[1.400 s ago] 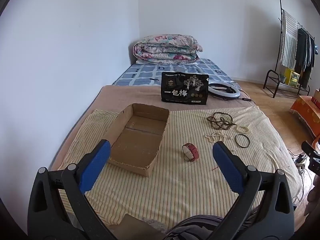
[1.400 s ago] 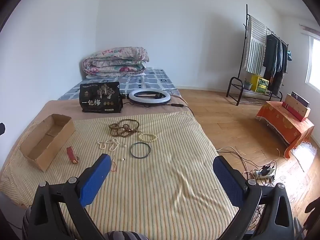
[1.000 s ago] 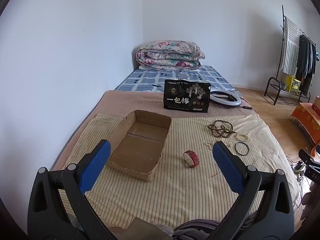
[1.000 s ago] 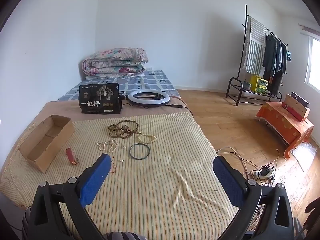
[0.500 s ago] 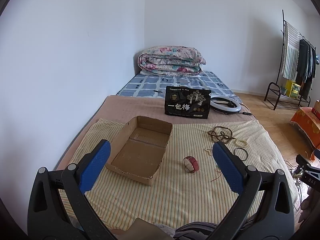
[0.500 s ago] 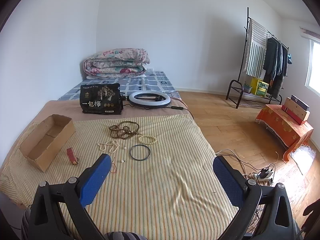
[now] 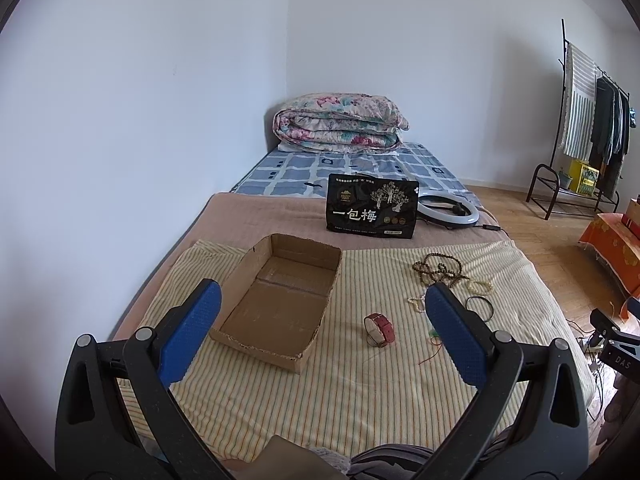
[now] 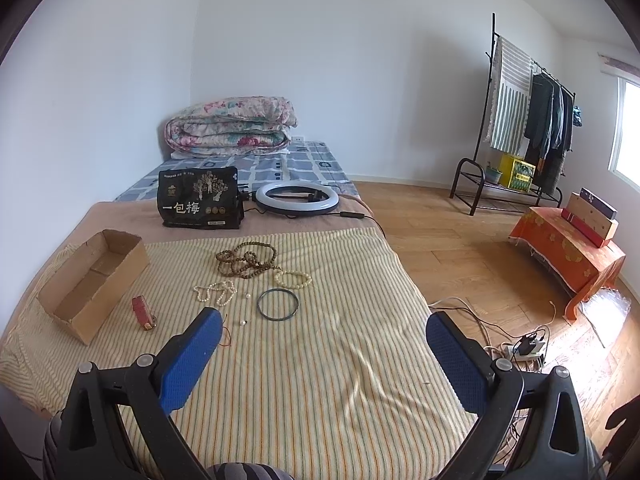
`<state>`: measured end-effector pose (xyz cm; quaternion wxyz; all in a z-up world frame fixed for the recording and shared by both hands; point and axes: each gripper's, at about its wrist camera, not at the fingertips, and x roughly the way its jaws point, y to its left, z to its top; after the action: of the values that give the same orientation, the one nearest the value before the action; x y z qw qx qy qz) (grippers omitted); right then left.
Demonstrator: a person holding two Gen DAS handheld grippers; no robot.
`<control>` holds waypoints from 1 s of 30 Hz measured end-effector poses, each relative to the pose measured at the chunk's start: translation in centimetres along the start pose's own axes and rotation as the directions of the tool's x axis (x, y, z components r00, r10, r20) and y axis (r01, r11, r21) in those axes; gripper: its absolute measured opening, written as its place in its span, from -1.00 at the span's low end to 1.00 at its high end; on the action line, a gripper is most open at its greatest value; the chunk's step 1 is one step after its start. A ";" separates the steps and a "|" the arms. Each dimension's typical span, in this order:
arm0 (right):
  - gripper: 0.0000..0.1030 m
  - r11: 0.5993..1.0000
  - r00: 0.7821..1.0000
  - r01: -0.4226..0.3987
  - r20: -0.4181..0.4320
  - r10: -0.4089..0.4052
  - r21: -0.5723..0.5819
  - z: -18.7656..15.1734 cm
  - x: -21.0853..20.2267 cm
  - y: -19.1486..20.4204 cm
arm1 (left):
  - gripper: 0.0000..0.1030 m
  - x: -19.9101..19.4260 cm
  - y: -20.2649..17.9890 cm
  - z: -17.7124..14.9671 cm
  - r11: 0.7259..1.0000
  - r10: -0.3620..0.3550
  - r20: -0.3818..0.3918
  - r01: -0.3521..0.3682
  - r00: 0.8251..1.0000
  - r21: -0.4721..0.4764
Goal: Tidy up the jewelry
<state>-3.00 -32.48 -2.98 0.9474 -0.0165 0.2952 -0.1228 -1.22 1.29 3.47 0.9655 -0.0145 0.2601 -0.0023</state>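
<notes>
An open cardboard box [image 7: 280, 300] [image 8: 92, 280] lies empty on the striped bedspread. To its right lie a red watch [image 7: 379, 328] [image 8: 143, 312], a brown bead necklace [image 7: 438, 272] [image 8: 246, 262], a white pearl strand [image 8: 216, 292], a cream bead bracelet [image 8: 293, 279] and a dark bangle [image 7: 479, 307] [image 8: 277, 305]. My left gripper [image 7: 320, 328] is open and empty, held above the near edge of the bed. My right gripper [image 8: 322, 356] is open and empty, nearer than the jewelry.
A black printed bag [image 7: 372, 210] [image 8: 200, 202] and a ring light [image 8: 297, 198] with its cable sit behind the jewelry. A folded quilt [image 7: 340, 124] lies at the head of the bed. A clothes rack [image 8: 524, 120], an orange-covered stand [image 8: 568, 252] and a floor power strip [image 8: 528, 346] are to the right.
Both grippers have drawn back and risen a little, so the bed and jewelry look farther away. Both jaws stay open. Nothing on the bed has moved.
</notes>
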 end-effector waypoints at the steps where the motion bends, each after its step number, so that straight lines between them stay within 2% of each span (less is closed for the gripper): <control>1: 1.00 1.000 1.000 -0.001 0.000 0.001 0.000 0.0 0.0 0.0 | 1.00 0.0 0.0 -0.1 1.000 0.000 0.000 0.000 1.000 0.000; 30: 1.00 1.000 1.000 0.007 -0.016 -0.007 -0.003 -0.2 0.3 0.3 | 1.00 -0.2 -0.2 0.0 1.000 0.000 -0.002 0.000 1.000 0.003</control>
<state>-2.79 -32.23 -3.34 0.9445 -0.0180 0.3030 -0.1256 -1.38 1.07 3.59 0.9653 -0.0129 0.2610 -0.0029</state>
